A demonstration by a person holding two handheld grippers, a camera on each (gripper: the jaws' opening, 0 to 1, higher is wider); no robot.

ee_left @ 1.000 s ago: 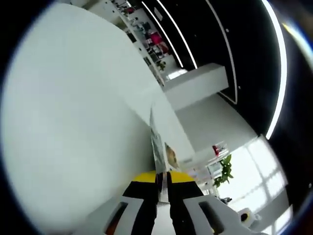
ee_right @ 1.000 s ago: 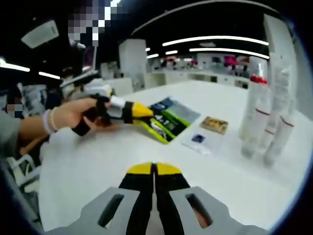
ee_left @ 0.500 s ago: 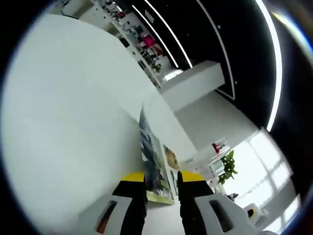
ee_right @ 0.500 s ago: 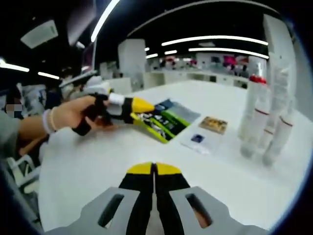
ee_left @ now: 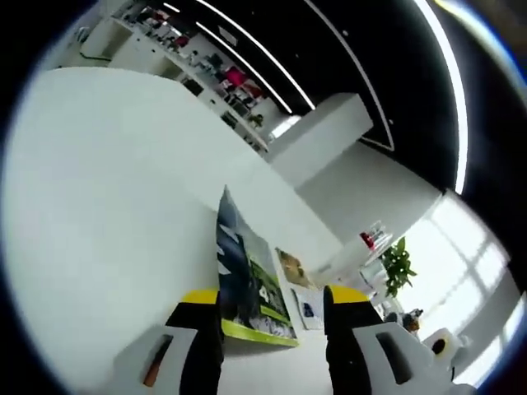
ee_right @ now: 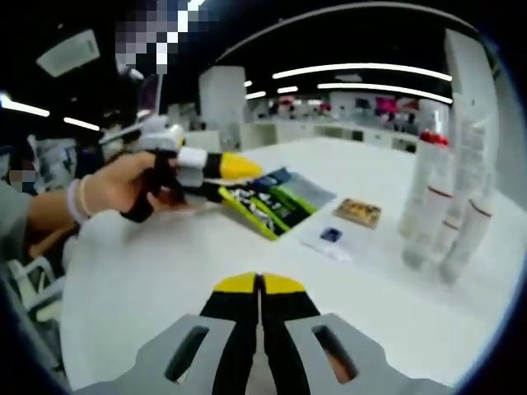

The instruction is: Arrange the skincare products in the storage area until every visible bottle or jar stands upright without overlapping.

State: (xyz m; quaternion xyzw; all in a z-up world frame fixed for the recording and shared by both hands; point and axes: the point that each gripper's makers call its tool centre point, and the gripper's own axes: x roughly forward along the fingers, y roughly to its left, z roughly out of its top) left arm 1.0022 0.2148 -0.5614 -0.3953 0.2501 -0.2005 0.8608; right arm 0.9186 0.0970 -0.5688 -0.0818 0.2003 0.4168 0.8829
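My left gripper (ee_left: 273, 303) is spread wide around a glossy green-and-black sachet (ee_left: 247, 284) on the white bench (ee_left: 99, 206); print's too blurry to read. Right gripper (ee_right: 260, 285) pressed together. Red-capped white tubes (ee_right: 440, 218) stand upright far right.

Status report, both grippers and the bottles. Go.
Left gripper open, jaws straddling the green packet on the white table. Right gripper shut, empty, hovering. Bottles upright, clustered at table's right. Small flat sachets lie between.
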